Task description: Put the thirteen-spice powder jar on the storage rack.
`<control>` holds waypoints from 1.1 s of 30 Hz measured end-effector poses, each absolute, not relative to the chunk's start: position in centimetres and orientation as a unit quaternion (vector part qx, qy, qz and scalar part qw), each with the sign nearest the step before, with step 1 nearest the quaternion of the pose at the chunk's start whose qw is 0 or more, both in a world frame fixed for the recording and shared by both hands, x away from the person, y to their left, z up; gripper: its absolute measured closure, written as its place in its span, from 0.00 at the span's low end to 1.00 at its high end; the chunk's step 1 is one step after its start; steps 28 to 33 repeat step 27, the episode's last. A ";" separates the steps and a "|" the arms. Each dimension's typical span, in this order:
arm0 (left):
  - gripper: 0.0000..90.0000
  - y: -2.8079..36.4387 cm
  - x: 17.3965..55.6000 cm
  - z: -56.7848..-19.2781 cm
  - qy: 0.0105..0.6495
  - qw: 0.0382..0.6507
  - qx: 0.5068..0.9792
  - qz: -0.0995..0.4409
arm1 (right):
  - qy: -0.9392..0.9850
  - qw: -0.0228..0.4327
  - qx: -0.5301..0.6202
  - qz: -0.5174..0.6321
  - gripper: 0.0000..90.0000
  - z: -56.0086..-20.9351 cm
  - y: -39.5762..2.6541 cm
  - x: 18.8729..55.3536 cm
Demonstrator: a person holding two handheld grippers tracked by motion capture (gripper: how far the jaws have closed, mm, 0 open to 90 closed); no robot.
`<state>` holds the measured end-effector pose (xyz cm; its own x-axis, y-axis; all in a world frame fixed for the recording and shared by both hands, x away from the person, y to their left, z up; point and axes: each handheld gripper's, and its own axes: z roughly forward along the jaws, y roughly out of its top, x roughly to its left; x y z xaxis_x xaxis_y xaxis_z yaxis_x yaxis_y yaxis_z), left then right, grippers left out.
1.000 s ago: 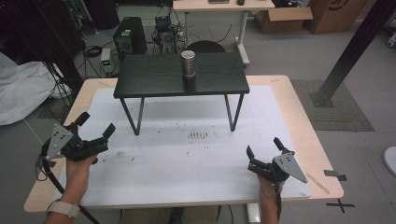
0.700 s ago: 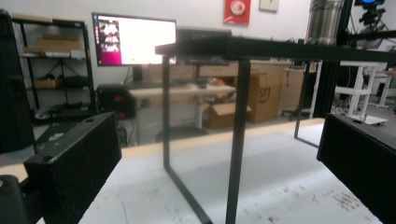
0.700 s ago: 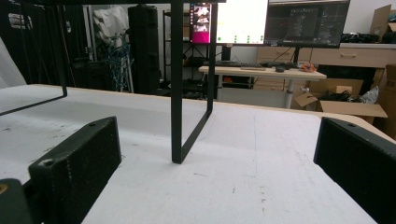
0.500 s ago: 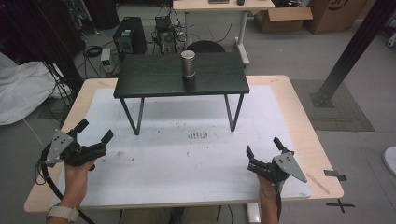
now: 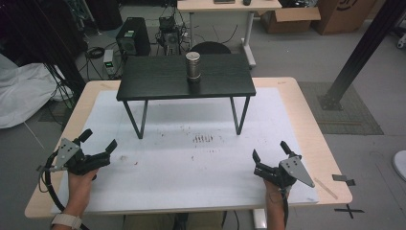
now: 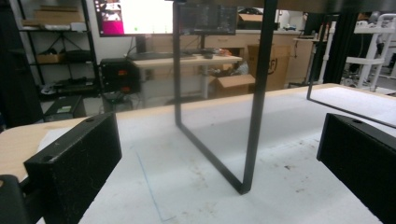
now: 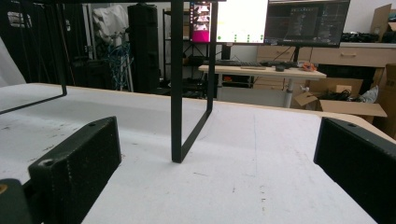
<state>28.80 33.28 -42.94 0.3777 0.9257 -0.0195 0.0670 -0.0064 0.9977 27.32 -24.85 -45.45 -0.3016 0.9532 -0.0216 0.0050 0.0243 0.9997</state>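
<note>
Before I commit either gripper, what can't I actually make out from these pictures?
- Metal cylindrical can on the small black table, high view: too small to tell lid or contents.
- Small black table's top, left gripper view: cut off by the upper edge; its black leg frame shows.
- Same in the right gripper view: leg frame shows.
- Dark marks on the white mat: too small to identify.

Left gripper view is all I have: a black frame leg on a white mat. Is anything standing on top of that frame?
Observer: Yes, a metal can stands upright near the middle of the black table.
Operator: Where is the right claw?
Observer: The right claw is by the near right corner of the white mat, jaws open and holding nothing.
Operator: Is my left claw near the can?
Observer: No. The left claw is open at the mat's near left edge, short of the table.
</note>
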 end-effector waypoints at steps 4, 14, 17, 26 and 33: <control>0.00 33.3 28.6 -43.7 0.416 0.570 0.600 0.378 | 0.579 0.422 0.414 0.562 0.01 -45.5 -24.8 27.3; 0.00 33.2 28.2 -44.9 0.410 0.563 0.605 0.386 | 0.581 0.423 0.414 0.559 0.01 -45.4 -24.8 27.3; 0.00 33.1 28.0 -45.2 0.409 0.562 0.603 0.391 | 0.581 0.423 0.414 0.558 0.01 -45.4 -24.7 27.4; 0.00 33.2 27.6 -45.4 0.405 0.575 0.587 0.401 | 0.582 0.423 0.414 0.557 0.01 -45.4 -24.7 27.4; 0.00 33.1 27.6 -45.4 0.404 0.572 0.589 0.403 | 0.582 0.424 0.414 0.557 0.01 -45.4 -24.7 27.4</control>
